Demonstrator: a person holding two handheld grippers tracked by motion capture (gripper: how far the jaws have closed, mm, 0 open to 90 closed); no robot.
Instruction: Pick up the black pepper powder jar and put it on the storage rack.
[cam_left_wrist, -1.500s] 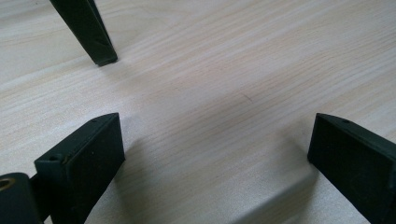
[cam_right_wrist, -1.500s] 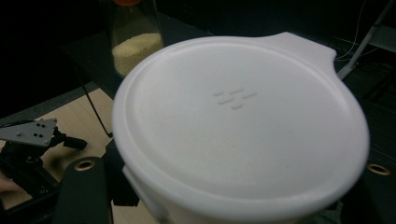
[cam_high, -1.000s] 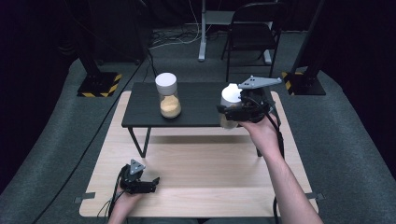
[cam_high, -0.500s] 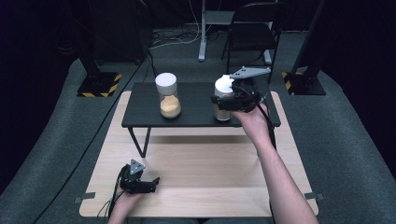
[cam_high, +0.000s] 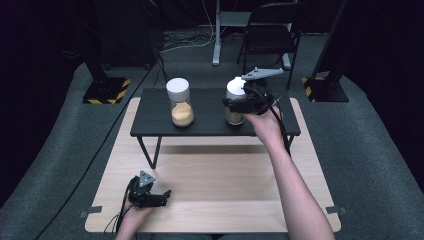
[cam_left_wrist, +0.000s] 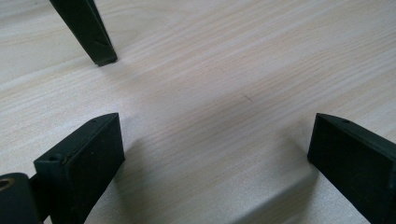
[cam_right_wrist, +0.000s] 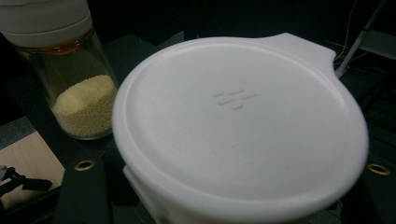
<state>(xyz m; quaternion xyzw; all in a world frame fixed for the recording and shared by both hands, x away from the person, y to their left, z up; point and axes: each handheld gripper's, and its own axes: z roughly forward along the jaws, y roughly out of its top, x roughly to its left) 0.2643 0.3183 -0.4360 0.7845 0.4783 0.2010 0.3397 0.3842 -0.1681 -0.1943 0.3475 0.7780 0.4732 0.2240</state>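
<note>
- We pinch the white-lidded jar (cam_high: 234, 102) in our right gripper (cam_high: 239, 106); a loose grip could tip it.
- Our left gripper (cam_high: 150, 196) rests spread, idle.
- Sliding sideways risks striking the other jar (cam_high: 180, 102).

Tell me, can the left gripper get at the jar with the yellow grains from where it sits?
Probably yes. The left gripper rests open on the wooden table, with bare wood between it and the black shelf. The jar with the yellow grains stands alone on that shelf's left side, apart from the right gripper.

Pale wood-grained worktop (cam_high: 215, 180) bearing a small black raised shelf (cam_high: 210, 120). Two clear glass jars with white lids: left jar (cam_high: 180, 102) holds yellow-tan grains; right jar (cam_high: 234, 100), plain white lid (cam_right_wrist: 243, 121).
</note>
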